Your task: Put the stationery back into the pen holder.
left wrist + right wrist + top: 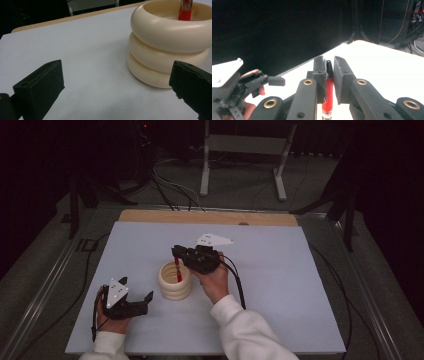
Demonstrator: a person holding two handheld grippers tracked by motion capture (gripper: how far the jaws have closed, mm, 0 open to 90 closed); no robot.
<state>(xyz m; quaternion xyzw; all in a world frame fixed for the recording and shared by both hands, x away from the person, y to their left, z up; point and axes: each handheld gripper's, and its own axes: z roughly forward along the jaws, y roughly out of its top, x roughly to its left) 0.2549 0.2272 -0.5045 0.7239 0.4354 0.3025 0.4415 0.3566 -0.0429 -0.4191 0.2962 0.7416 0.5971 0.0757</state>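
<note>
A cream ribbed holder made of three stacked rings [175, 281] stands on the white table [280, 270]; it fills the upper right of the left gripper view [170, 47]. A red marker [178, 269] stands upright inside it, its red body rising from the holder's mouth [185, 12]. My right gripper [176, 253] hovers over the holder, shut on the marker's black top end [328, 66], whose red barrel [327, 100] hangs down between the jaws. My left gripper [135, 297] rests on the table left of the holder, open, with nothing between its fingers [42, 87].
A wooden strip [207, 217] runs along the table's far edge. Beyond it stand a metal frame [245, 155] and floor cables [170, 187]. A black cable [235, 280] trails from the right gripper. The other hand and its gripper [239, 87] appear at left in the right gripper view.
</note>
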